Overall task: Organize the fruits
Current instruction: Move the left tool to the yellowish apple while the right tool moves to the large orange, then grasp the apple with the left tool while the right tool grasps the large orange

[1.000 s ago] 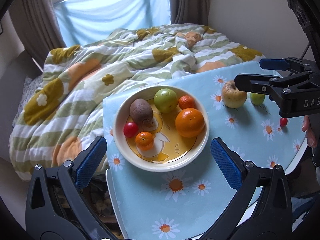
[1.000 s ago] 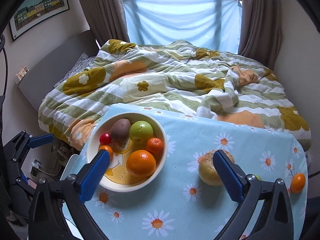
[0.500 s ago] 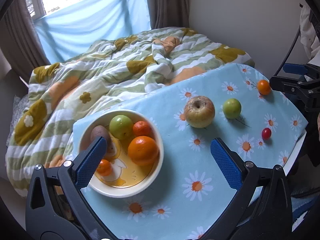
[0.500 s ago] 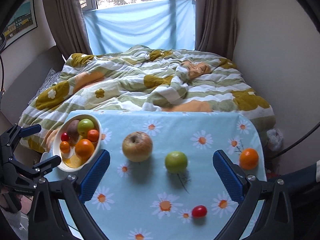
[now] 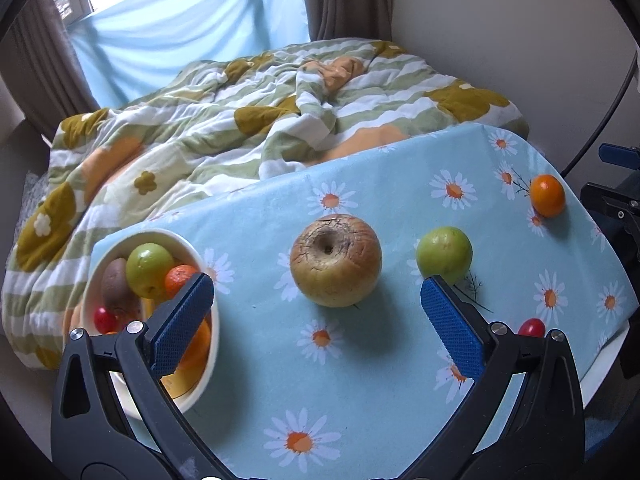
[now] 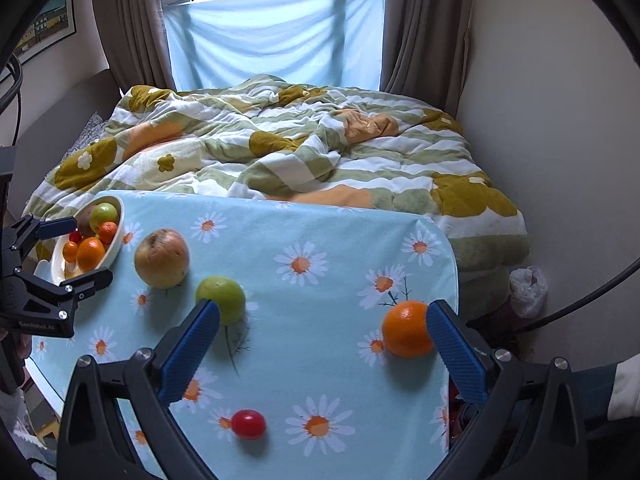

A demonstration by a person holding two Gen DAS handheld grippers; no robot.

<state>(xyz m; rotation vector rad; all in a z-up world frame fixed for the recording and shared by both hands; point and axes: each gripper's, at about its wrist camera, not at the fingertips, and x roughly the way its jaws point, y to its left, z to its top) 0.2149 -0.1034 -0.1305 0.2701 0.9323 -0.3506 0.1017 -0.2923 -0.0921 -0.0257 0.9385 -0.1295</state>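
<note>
Pale blue tablecloth [image 6: 332, 292]: printed with white daisies that have orange centres. Rumpled quilt [image 6: 280, 152]: green and white stripes with mustard-yellow and orange flowers. Cream ceramic bowl [image 5: 200, 258]: yellow inside. Large russet apple [image 5: 335, 259]: yellow-brown, with darker cracked skin round the stem pit. Round green fruit on the cloth [image 5: 444, 255]: plain light green. Small orange citrus fruit [image 6: 406, 329]: bright, even orange. Cherry tomato [image 6: 249, 424]: glossy red. Both grippers: black frames with textured blue pads [image 5: 452, 326]. Window sheet [image 6: 276, 36]: light blue. Curtains [image 6: 132, 28]: brown-grey.
</note>
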